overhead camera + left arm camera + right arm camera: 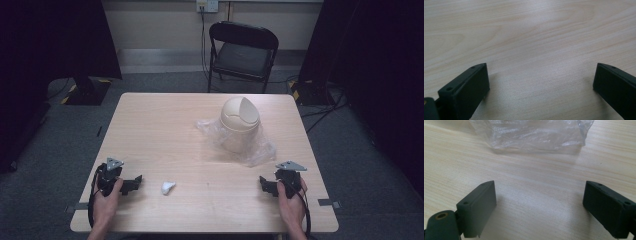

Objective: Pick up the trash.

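Note:
A small cream bin with a domed swing lid stands right of the table's middle, on a crumpled clear plastic bag. A little white crumpled wad lies near the front edge. My left gripper rests at the front left, just left of the wad, jaws wide apart over bare wood. My right gripper rests at the front right, open with nothing between its jaws. The clear bag lies a short way ahead of it in the right gripper view.
The light wooden table has bare wood across its left half. Behind its far edge stands a black folding chair. Dark curtains, stands and cables line the floor at both sides.

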